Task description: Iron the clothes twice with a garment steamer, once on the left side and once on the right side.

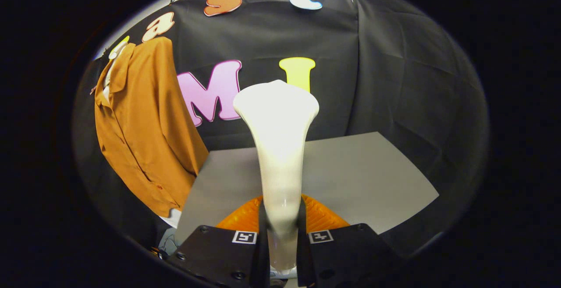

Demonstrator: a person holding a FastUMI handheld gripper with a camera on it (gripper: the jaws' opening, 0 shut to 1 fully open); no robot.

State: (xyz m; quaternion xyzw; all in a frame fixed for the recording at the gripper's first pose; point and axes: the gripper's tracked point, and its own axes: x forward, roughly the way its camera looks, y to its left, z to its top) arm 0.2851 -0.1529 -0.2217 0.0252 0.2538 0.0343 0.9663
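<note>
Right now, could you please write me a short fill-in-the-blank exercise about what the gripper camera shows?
1. The gripper is shut on the handle of the white ____.
2. The steamer stands upright, its wide head rising above the grey ____.
3. The shirt hanging on the booth's wall is ____ in colour.
4. The shirt hangs to the ____ of the steamer.

Missing words: steamer; table; brown; left
</note>
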